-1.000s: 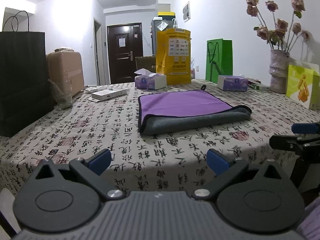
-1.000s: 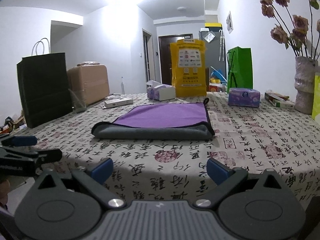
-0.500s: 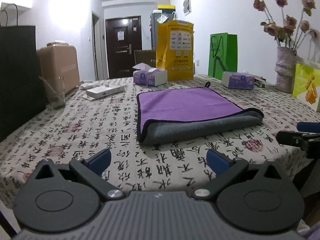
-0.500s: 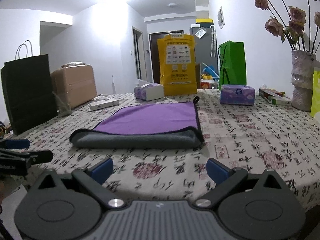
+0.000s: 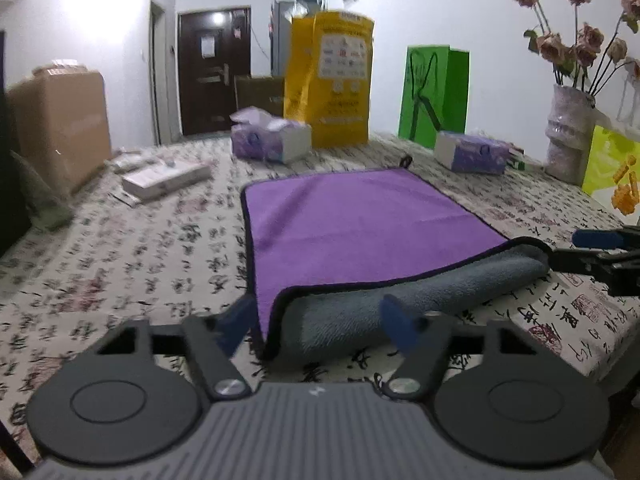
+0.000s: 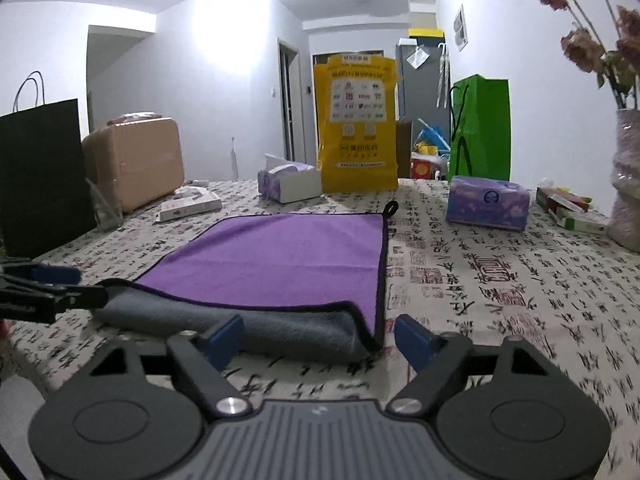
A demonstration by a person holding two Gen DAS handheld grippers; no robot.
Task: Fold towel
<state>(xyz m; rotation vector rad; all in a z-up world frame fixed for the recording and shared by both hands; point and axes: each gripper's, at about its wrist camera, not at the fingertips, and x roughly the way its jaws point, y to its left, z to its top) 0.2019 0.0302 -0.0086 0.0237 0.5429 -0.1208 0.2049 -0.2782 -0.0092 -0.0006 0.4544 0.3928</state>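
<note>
Purple towel [image 5: 352, 224] with grey underside and black edging lies on calligraphy-printed cream tablecloth [image 5: 132, 256].

Bare tablecloth [image 6: 500, 300] flanks towel [image 6: 280, 260]; tissue boxes [image 5: 272, 140] behind.

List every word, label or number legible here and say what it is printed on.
None can be quoted with confidence.
Tablecloth: Chinese calligraphy and red seals, blurred.
Yellow bag: printed grid and a line of text, too small.
Purple tissue box: round logo, unreadable.
Door notice: blurred.
</note>
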